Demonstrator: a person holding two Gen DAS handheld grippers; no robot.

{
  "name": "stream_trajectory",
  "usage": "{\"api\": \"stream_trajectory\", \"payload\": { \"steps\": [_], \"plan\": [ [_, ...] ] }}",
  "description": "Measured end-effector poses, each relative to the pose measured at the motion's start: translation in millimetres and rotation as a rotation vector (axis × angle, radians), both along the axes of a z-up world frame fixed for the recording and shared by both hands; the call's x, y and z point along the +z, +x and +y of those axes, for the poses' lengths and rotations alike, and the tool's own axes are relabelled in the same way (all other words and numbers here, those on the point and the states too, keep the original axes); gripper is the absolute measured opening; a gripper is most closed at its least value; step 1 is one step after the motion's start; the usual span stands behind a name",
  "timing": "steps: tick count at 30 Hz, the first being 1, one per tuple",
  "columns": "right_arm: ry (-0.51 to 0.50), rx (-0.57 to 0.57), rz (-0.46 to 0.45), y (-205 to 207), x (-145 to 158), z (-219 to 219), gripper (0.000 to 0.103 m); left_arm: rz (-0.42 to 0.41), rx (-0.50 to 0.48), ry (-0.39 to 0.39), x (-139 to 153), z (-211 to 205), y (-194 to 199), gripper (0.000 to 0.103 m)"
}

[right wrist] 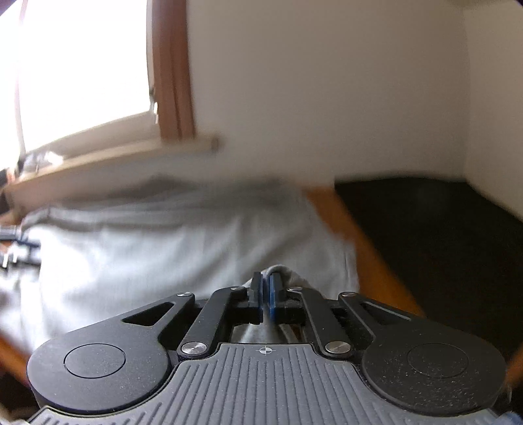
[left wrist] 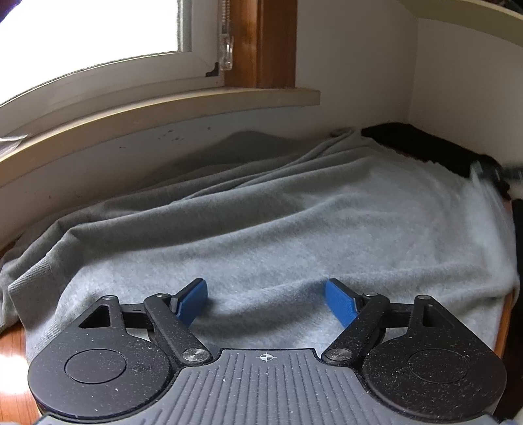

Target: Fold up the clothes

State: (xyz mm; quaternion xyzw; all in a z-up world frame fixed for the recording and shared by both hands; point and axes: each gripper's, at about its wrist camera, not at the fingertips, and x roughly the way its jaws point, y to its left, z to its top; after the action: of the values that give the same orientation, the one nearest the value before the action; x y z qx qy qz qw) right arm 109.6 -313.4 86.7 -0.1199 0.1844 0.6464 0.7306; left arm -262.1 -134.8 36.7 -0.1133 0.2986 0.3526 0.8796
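- While the left tool (left wrist: 266, 302) sits low in the centre of the left wrist view, its two blue pads (left wrist: 193, 300) stand wide apart with only bare cloth showing between them, gripping nothing.
- A grey sweater (left wrist: 294, 229) fills the middle of that view, spread over a brown wooden surface (left wrist: 13, 340) that shows at the lower left and along the right edge.
- Its ribbed hem (left wrist: 29, 281) lies bunched at the left of the frame, and long folds run across its upper part toward the wall.
- A dark garment (left wrist: 425, 147) lies at the upper right, touching the far edge of the sweater in the corner of the white wall.
- A window (left wrist: 91, 29) with a pale sill (left wrist: 163, 108) crosses the upper left.
- In the right wrist view, which is blurred, the right tool (right wrist: 265, 291) sits at lower centre with its pads closed on a small raised fold of the grey sweater (right wrist: 163, 248).
- There the sweater covers the left and centre, the wooden surface (right wrist: 376, 261) runs diagonally to its right, and a dark patch (right wrist: 441, 235), too blurred to identify, fills the right side.
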Motion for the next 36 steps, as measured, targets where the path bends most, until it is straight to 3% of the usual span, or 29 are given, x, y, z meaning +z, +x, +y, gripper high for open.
{"api": "stream_trajectory", "payload": {
  "steps": [2,5,10,14,18,22,24,26,28,32,36],
  "plan": [
    [0.028,-0.006,-0.057,-1,12,20,0.003,0.005,-0.005,0.012,-1,-3,0,0.083],
    [-0.013,-0.062,-0.17,1,8,56,0.001,0.015,-0.007,0.021,-2,-6,-1,0.085],
    [-0.158,-0.109,-0.144,14,-30,80,0.001,0.027,-0.004,0.028,-3,-10,-4,0.095],
    [-0.158,-0.098,-0.128,12,-37,71,0.005,0.046,-0.002,0.021,-4,-9,1,0.096],
    [-0.16,-0.089,-0.138,12,-37,64,0.006,0.008,-0.006,0.042,4,-15,9,0.096],
    [-0.151,-0.098,-0.111,14,-37,70,0.01,-0.036,-0.094,0.043,22,-32,43,0.097],
    [-0.15,-0.101,-0.103,13,-37,66,0.017,-0.029,-0.154,0.064,29,-45,69,0.097],
    [-0.145,-0.113,-0.096,14,-36,62,0.043,-0.004,-0.216,0.081,31,-57,103,0.097],
    [-0.133,-0.114,-0.088,14,-35,53,0.061,0.028,-0.273,0.089,29,-69,137,0.097],
    [-0.108,-0.098,-0.081,13,-34,18,0.066,0.122,-0.343,0.095,15,-83,189,0.094],
    [-0.119,-0.076,-0.052,15,-41,-24,0.071,0.157,-0.342,0.09,8,-82,205,0.09]
  ]
}}
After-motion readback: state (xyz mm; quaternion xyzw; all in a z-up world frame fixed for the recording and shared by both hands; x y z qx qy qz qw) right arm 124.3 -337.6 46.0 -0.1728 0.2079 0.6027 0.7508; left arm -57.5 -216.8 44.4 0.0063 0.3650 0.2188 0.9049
